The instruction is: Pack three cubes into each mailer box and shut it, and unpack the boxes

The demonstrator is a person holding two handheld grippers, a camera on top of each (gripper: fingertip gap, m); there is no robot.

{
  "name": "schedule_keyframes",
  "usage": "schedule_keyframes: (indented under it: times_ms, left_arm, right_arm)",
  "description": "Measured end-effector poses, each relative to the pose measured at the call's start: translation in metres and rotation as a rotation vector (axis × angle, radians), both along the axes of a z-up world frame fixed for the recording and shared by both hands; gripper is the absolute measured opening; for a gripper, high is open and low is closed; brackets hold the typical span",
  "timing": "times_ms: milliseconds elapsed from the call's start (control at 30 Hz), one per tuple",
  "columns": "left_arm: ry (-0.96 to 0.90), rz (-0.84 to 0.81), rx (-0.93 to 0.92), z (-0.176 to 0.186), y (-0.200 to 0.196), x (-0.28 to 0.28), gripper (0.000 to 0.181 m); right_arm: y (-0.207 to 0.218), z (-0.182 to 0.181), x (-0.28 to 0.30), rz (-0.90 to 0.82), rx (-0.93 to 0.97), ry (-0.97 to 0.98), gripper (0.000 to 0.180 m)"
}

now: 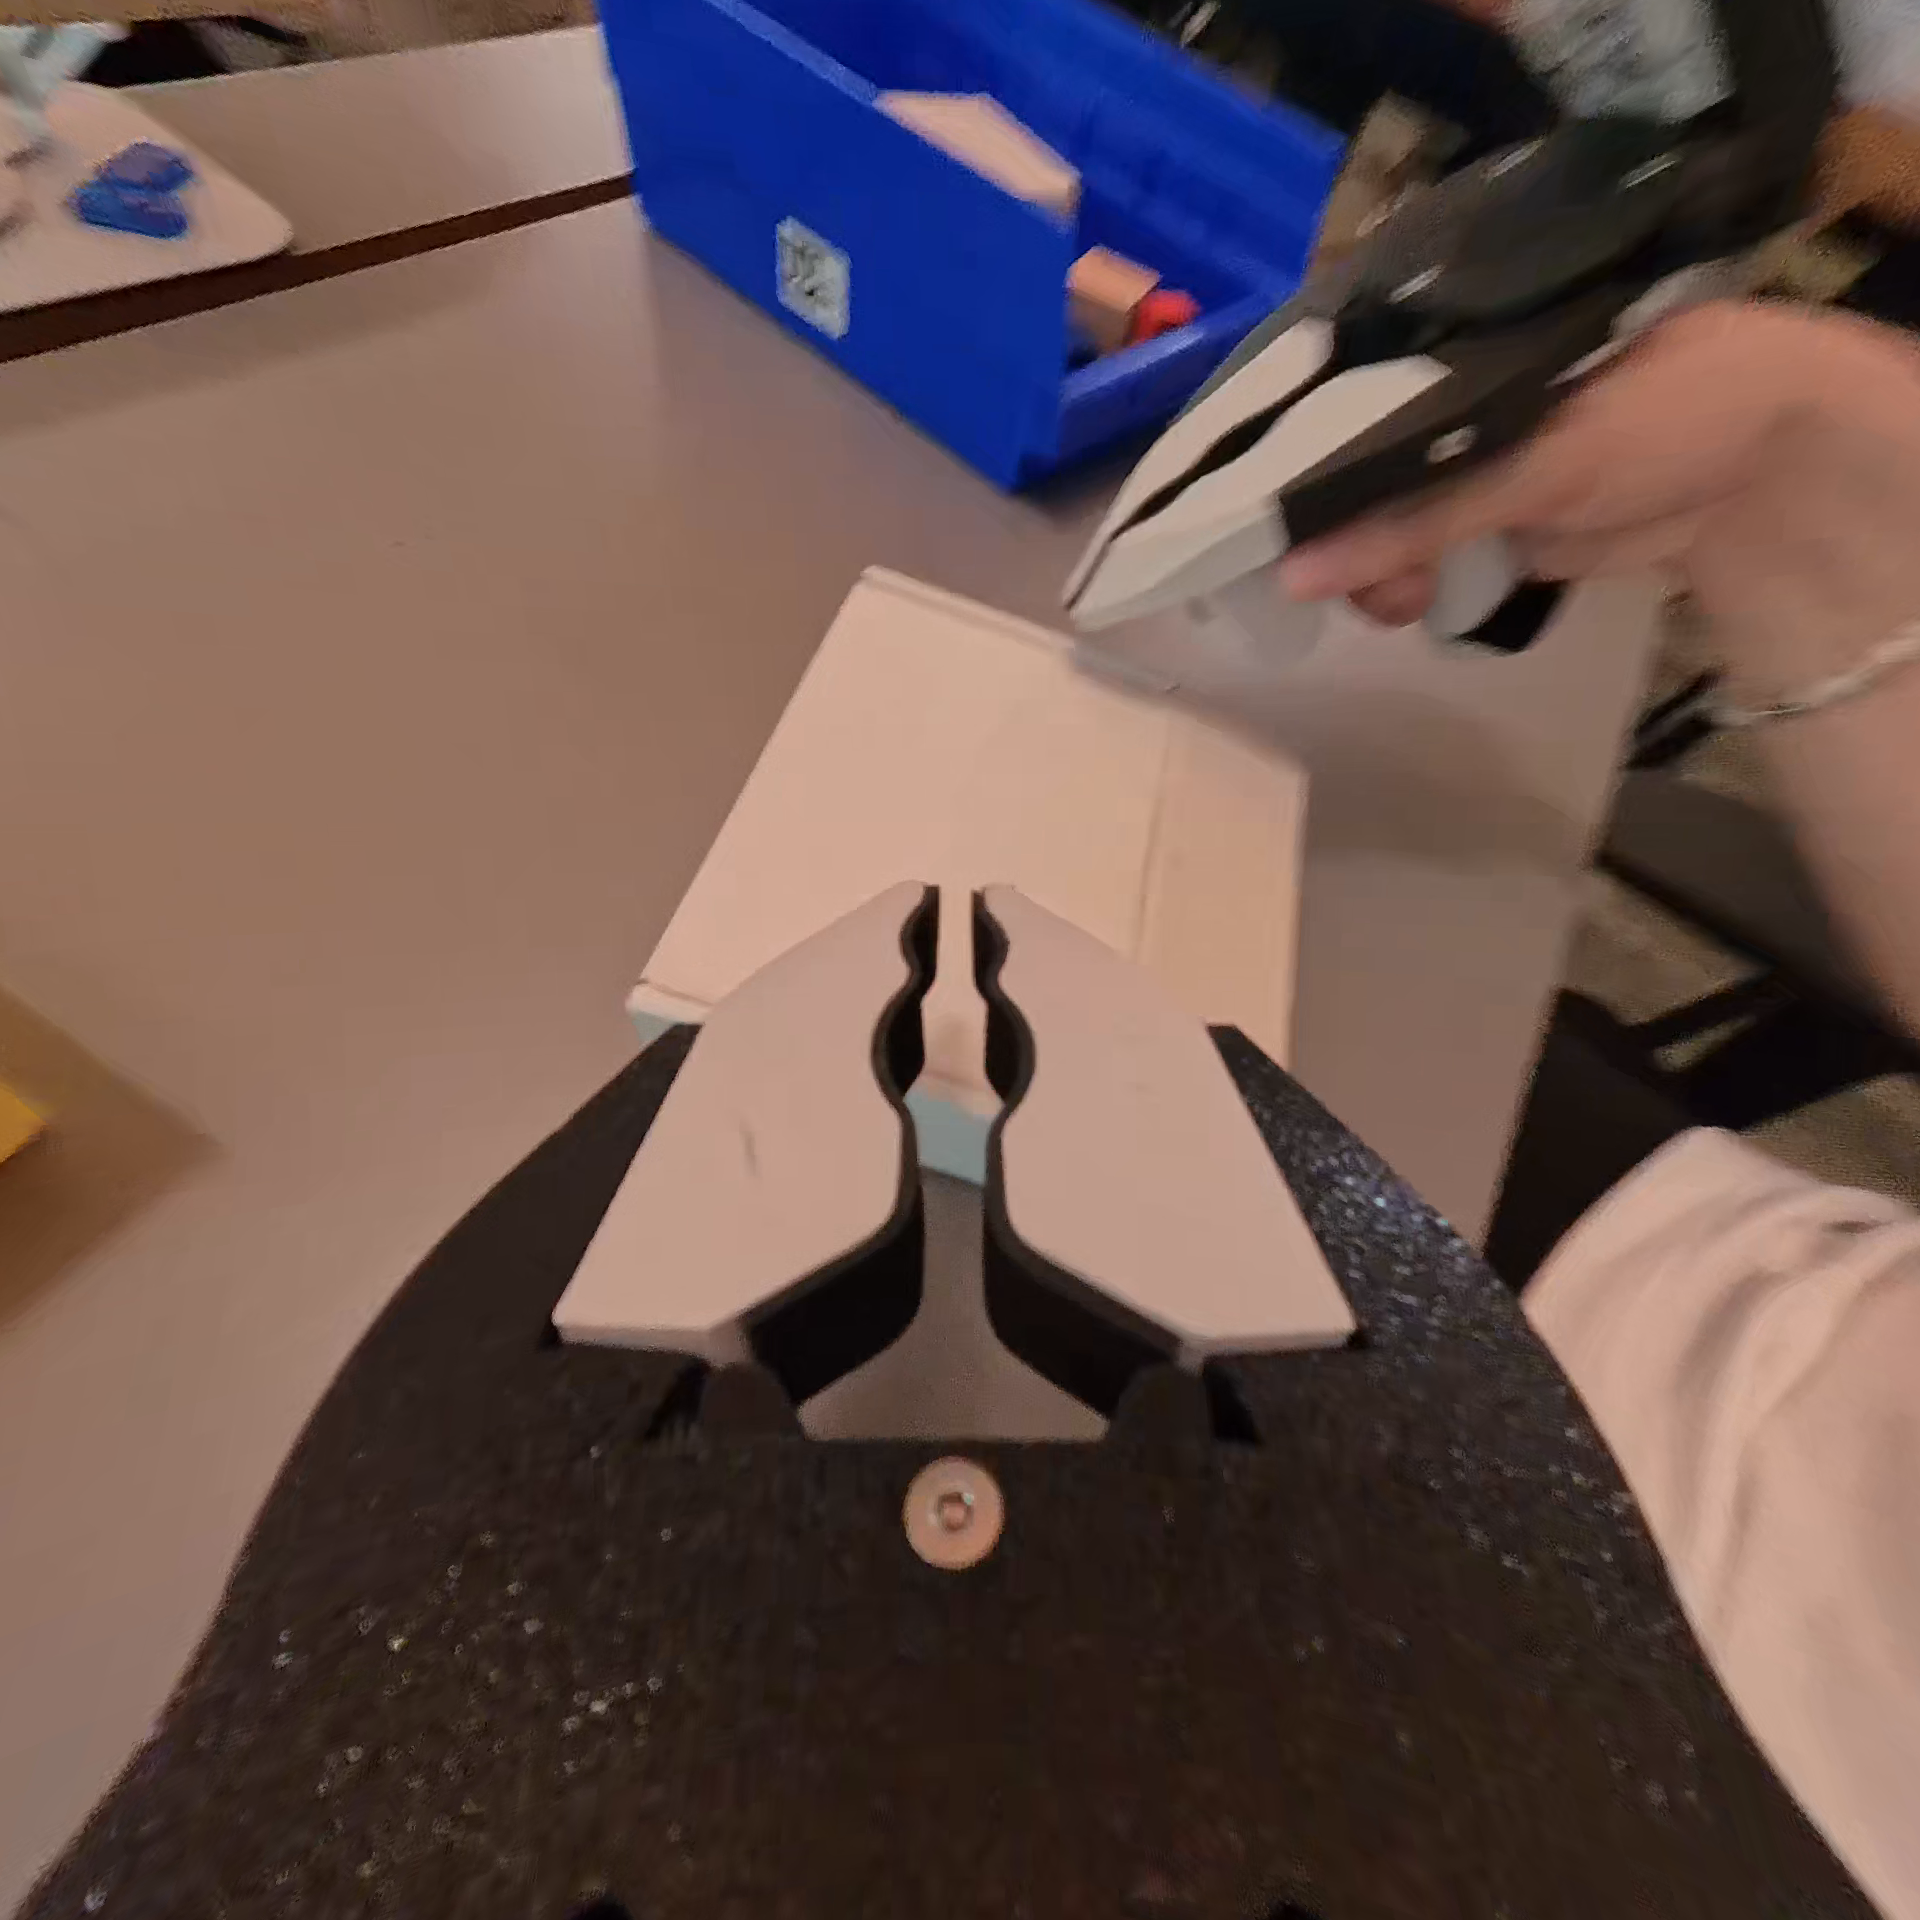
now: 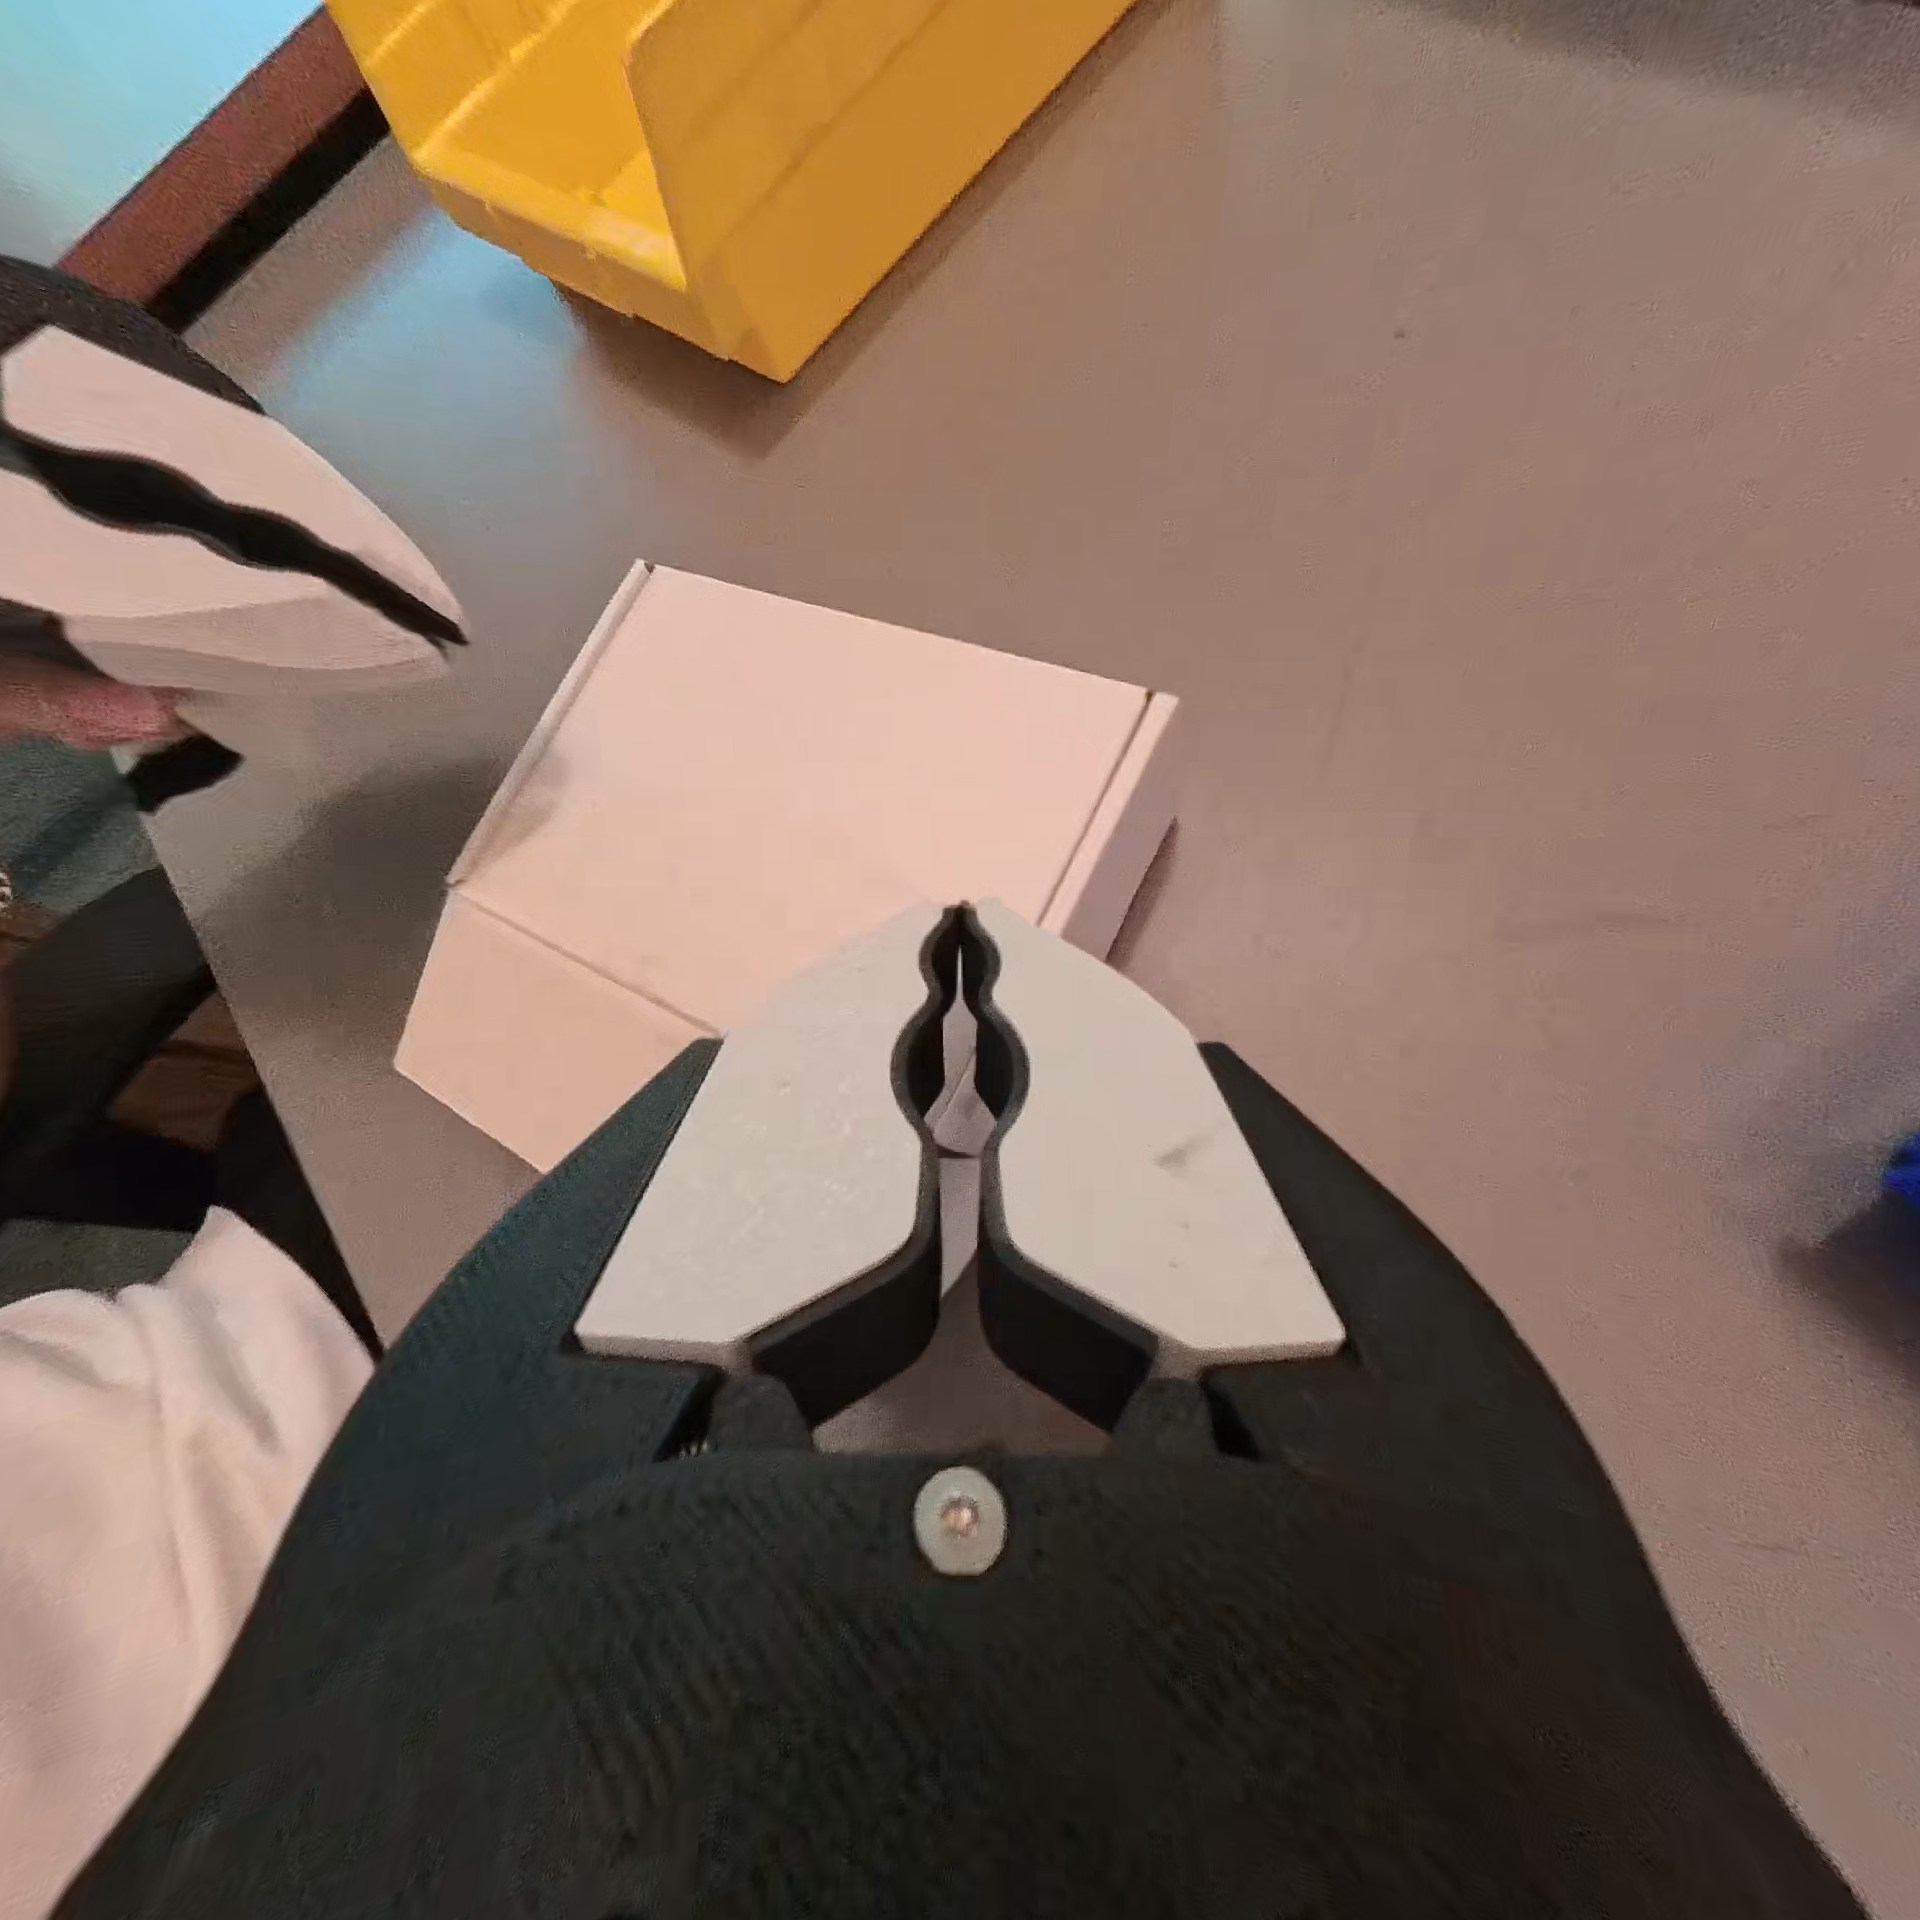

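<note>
A white mailer box [image 1: 966, 769] lies on the table with its lid down; it also shows in the right wrist view [image 2: 810, 790]. My left gripper [image 1: 956, 896] hovers over the box's near edge, its jaws nearly together with nothing between them. My right gripper [image 2: 964, 910] is shut and empty above the box's near right corner. In the left wrist view the right gripper [image 1: 1081, 615] points down at the box's far right corner. In the right wrist view the left gripper [image 2: 452, 634] hangs at the left. A wooden cube [image 1: 1112, 291] lies in the blue bin [image 1: 914, 312].
A yellow bin [image 2: 727, 177] stands beyond the box in the right wrist view. A red piece [image 1: 1166, 312] and a pale block [image 1: 987, 156] are in the blue bin. A white board with a blue object [image 1: 135, 192] lies far left. The table edge runs at the right. About 12 centimetres separates my left fingertips from my right.
</note>
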State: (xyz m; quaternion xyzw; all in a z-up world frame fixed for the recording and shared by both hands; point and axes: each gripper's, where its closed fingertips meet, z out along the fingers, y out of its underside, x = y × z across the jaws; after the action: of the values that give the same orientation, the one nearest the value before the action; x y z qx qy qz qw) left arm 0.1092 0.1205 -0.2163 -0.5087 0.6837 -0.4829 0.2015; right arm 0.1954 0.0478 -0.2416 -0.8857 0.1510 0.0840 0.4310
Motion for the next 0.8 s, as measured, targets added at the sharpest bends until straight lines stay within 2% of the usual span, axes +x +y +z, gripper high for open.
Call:
schedule_keyframes:
  times_ms: [67, 133, 200, 300, 433, 567, 700, 800]
  left_arm:
    - [-0.036, -0.094, -0.125, 0.010, -0.009, -0.005, 0.022]
    - [-0.119, -0.133, -0.143, 0.018, -0.006, -0.005, 0.039]
    - [-0.225, -0.138, -0.039, 0.020, 0.003, -0.007, 0.056]
    - [-0.358, -0.148, 0.269, 0.013, 0.017, -0.012, 0.080]
    - [-0.495, -0.144, 0.657, 0.009, 0.023, -0.011, 0.092]
    - [-0.469, -0.187, 0.934, -0.007, 0.014, -0.003, 0.096]
    - [-0.408, -0.237, 1.104, -0.031, 0.008, 0.003, 0.098]
    - [-0.494, -0.244, 1.156, -0.022, -0.012, 0.008, 0.099]
  right_arm:
    - [-0.003, -0.011, -0.002, 0.030, -0.061, 0.110, 0.000]
    - [-0.001, -0.014, -0.008, 0.074, -0.049, 0.217, 0.000]
    - [-0.002, -0.014, -0.007, 0.098, -0.039, 0.282, 0.000]
    - [-0.006, -0.013, -0.002, 0.110, -0.043, 0.324, 0.000]
    - [-0.007, -0.013, 0.004, 0.127, -0.059, 0.347, 0.000]
    - [-0.004, -0.013, 0.005, 0.150, -0.066, 0.327, 0.000]
    - [-0.006, -0.016, 0.016, 0.111, -0.078, 0.256, 0.000]
    - [-0.005, -0.016, 0.018, 0.106, -0.080, 0.220, 0.000]
